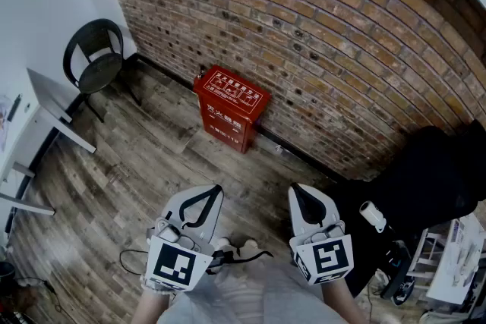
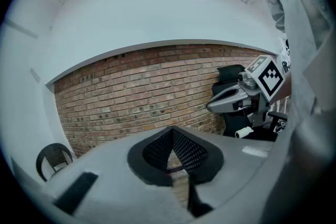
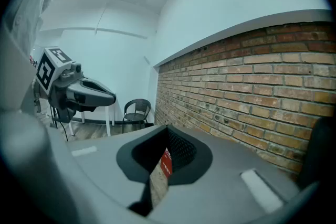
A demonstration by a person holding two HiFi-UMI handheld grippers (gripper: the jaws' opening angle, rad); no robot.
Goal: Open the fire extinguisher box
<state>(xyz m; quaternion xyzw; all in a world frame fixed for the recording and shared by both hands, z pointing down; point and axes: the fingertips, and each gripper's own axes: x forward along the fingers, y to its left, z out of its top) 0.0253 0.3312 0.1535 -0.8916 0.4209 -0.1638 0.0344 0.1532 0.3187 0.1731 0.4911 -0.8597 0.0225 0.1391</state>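
Note:
The red fire extinguisher box stands on the wooden floor against the brick wall, with its lid down. Both grippers hang close to the person's body, well short of the box. My left gripper is shut and holds nothing. My right gripper is shut and empty too. In the right gripper view a sliver of the red box shows through the slit between the closed jaws of my right gripper. The left gripper view looks past my left gripper at the brick wall and at the right gripper.
A black chair stands in the far left corner beside a white table. A black office chair and a white rack crowd the right side. Wooden floor lies between me and the box.

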